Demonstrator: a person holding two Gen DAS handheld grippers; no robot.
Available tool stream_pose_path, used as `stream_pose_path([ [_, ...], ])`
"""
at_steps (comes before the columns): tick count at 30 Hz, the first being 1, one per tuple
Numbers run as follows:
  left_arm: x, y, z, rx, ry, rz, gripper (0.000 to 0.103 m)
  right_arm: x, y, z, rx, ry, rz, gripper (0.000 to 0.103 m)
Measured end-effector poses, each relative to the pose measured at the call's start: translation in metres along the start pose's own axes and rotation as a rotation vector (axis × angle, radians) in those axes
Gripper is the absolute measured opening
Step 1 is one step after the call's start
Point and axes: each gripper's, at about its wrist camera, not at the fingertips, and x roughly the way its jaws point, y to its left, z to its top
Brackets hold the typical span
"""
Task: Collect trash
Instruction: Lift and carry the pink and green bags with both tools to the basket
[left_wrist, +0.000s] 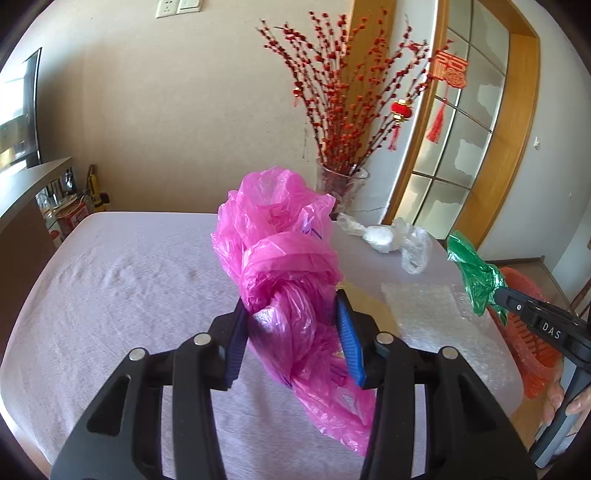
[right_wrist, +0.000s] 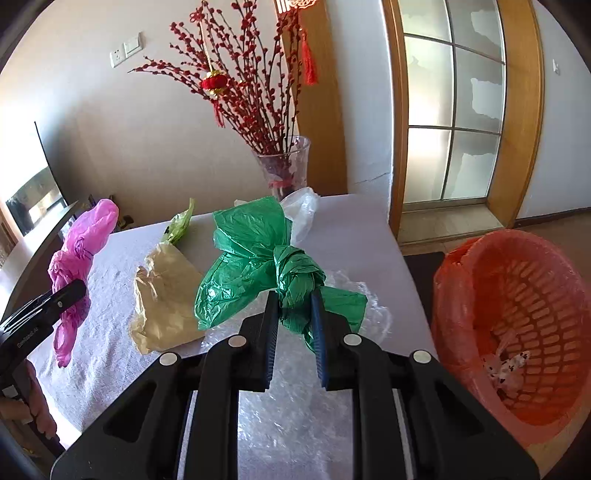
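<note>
- Left gripper (left_wrist: 293, 325): blue ribbed pads half apart, clamped on a pink plastic bag (left_wrist: 280, 251), thin, glossy, knotted in the middle, its crumpled top puffed up and tail hanging. The bag is held off the table (left_wrist: 110, 280).
- Right gripper (right_wrist: 295, 317): jaws narrow, pinching the twisted knot of a green plastic bag (right_wrist: 251, 262), crinkled film, lifted above a sheet of bubble wrap (right_wrist: 295, 406).
- Table covered in pale, nubbly cloth; on it a flat tan paper bag (right_wrist: 166, 295), a yellow-green scrap (right_wrist: 181, 221) and clear film bags (left_wrist: 399, 236).
- Orange slotted plastic basket (right_wrist: 517, 325) lined with thin red film stands beside the table's right edge, a spotted wrapper (right_wrist: 506, 365) inside.
- White letters "DAS" read on the right gripper's black body; lettering on the left one's body too blurred.
- Glass vase (right_wrist: 284, 166) of red berry stems behind.
</note>
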Motion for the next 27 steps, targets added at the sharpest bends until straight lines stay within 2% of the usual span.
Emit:
stream_pose_path([
  [13, -0.002, -0.054, -0.003, 0.096, 0.006, -0.086, 0.044, -0.03, -0.045, -0.01, 0.117, -0.062, -0.049, 0.018],
  [27, 0.005, -0.128, -0.011, 0.194, 0.023, -0.242, 0.044, -0.052, -0.089, -0.019, 0.197, -0.104, -0.122, 0.018],
])
